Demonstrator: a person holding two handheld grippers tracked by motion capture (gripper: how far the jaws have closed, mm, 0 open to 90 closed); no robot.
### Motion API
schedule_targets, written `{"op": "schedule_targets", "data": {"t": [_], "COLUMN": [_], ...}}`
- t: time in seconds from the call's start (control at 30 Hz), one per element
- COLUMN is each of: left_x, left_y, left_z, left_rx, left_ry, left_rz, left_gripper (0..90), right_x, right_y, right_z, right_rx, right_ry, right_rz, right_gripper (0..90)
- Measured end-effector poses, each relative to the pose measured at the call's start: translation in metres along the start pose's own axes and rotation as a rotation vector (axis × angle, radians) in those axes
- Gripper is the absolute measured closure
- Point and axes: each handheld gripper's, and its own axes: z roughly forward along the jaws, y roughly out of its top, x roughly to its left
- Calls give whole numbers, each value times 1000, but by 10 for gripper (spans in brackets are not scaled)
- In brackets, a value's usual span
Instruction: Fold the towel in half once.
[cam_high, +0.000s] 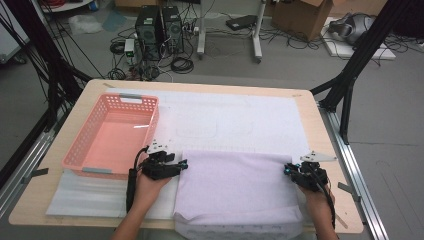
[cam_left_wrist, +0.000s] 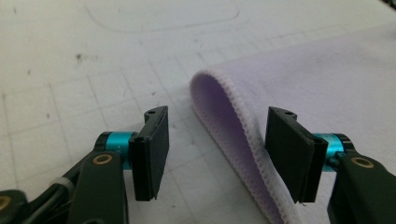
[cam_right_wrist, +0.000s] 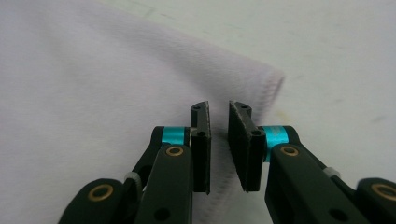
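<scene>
While jaws gape, lilac cloth folded, untouched.

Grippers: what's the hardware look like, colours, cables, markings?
Both the left gripper and the right gripper are black, with flat rectangular black pads on teal collars and brass-coloured pivot rivets on the links. Each carries a pale grey three-cornered plate on top and trails a black cable along the forearm. Forearms are bare, with no sleeves or gloves.

basket blocks left – mat ahead open
</scene>
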Motion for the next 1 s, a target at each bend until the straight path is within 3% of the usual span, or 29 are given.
{"op": "schedule_targets", "data": {"t": [0.1,0.27,0.37,0.43,0.57,0.8,0.97,1.0], "left_x": [1,-4,-8,-11,-13,-13,-13,-13], "left_y": [0,-1,0,0,0,-1,-1,-1], "left_z": [0,2,4,4,5,4,4,4], "left_rx": [-1,15,23,29,31,25,12,16], "left_ry": [-9,-35,15,44,73,89,74,51], "left_rz": [-5,38,61,83,90,75,64,61], "left_gripper": [418,501,558,611,662,710,741,845], "right_x": [-2,-4,-3,0,5,7,8,9], "right_y": [1,-1,-4,-5,-3,-1,-1,-1], "right_z": [0,-9,-7,-1,2,2,2,2], "right_rx": [-10,-67,-29,7,-5,3,6,5], "right_ry": [-16,-17,-23,-4,-8,73,91,87], "right_rz": [21,81,86,92,58,68,77,74], "right_gripper": [752,557,440,417,476,773,800,800]}}
